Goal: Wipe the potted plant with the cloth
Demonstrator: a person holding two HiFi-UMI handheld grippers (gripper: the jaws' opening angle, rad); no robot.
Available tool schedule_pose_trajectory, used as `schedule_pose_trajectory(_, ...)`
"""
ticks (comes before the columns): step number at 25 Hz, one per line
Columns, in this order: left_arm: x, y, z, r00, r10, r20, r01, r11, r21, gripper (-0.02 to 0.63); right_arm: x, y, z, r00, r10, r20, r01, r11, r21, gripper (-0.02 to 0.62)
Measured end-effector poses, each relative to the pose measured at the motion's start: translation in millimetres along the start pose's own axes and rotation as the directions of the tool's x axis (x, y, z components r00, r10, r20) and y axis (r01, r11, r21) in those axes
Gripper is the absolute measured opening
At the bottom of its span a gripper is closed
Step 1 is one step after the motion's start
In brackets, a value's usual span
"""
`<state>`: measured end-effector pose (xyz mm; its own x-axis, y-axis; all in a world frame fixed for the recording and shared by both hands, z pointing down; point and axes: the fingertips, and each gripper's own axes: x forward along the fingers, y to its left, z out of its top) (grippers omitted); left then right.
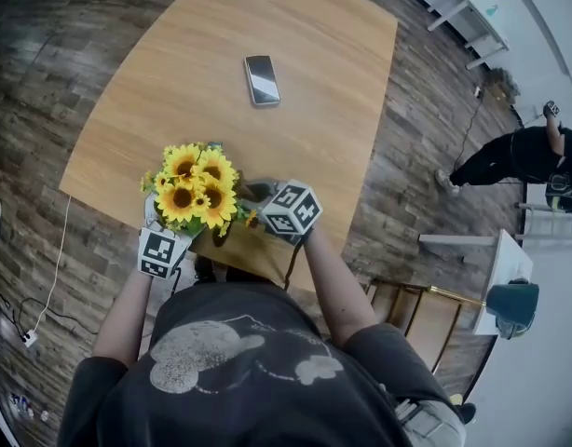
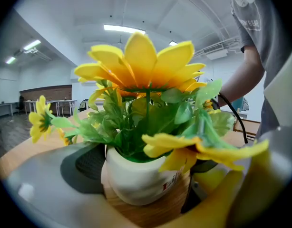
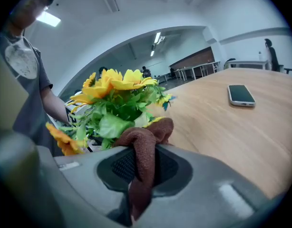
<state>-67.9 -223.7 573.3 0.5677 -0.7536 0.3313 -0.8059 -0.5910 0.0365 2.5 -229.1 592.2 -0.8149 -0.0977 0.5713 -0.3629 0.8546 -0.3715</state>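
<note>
The potted plant (image 1: 195, 188), yellow sunflowers in a white pot (image 2: 131, 179), stands at the near edge of the wooden table (image 1: 295, 26). My left gripper (image 2: 153, 169) has a jaw on each side of the pot and is shut on it; in the head view only its marker cube (image 1: 160, 250) shows, below the flowers. My right gripper (image 3: 141, 175) is shut on a brown cloth (image 3: 147, 139). The cloth's bunched end touches the green leaves (image 3: 112, 122) on the plant's right side. The right marker cube (image 1: 292, 210) sits just right of the blooms.
A phone (image 1: 262, 79) lies flat at the middle of the table, beyond the plant. The table edge runs just under the pot. A wooden chair (image 1: 426, 317) stands right of me. A person (image 1: 519, 155) is on the floor far right, by white desks (image 1: 468, 12).
</note>
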Motion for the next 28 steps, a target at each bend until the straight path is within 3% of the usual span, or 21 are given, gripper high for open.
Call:
schedule_pose_trajectory(4,-0.4,2.1,-3.3,0.999,0.044,-0.015,-0.044,0.999,0.005,0.558,-10.9,11.7,-16.4,0.998,-0.041,0.037,0.039,0.998,0.054,0.049)
schedule_pose_trajectory(8,-8.6,3.0,-3.2,0.996,0.088,-0.012,-0.088,0.996,-0.008,0.568,-32.3,6.2,-19.3,0.985,-0.141,0.098,0.131,0.987,0.097,0.049)
schedule_pose_trajectory(13,-37.5,-7.3,-10.4,0.991,0.136,0.008,-0.135,0.987,-0.087,0.571,-73.2,-6.3,-28.4,0.922,-0.339,0.186,0.302,0.932,0.199,0.051)
schedule_pose_trajectory(17,-66.6,-18.8,-9.0,0.984,0.168,0.053,-0.158,0.976,-0.149,0.467,-106.3,-7.6,-49.8,0.868,-0.458,0.191,0.405,0.877,0.260,0.051)
schedule_pose_trajectory(24,-85.0,-16.4,-17.9,0.986,0.145,0.077,-0.132,0.979,-0.156,0.400,-126.6,4.6,-69.5,0.806,-0.557,0.202,0.480,0.814,0.329,0.051)
schedule_pose_trajectory(26,-87.5,-14.8,-15.7,0.983,0.165,0.084,-0.149,0.975,-0.166,0.340,-128.4,7.6,-69.3,0.796,-0.562,0.226,0.476,0.811,0.341,0.051)
schedule_pose_trajectory(28,-91.0,-23.6,-11.4,0.981,0.167,0.095,-0.149,0.974,-0.171,0.261,-128.6,13.7,-73.1,0.806,-0.543,0.235,0.459,0.825,0.331,0.051)
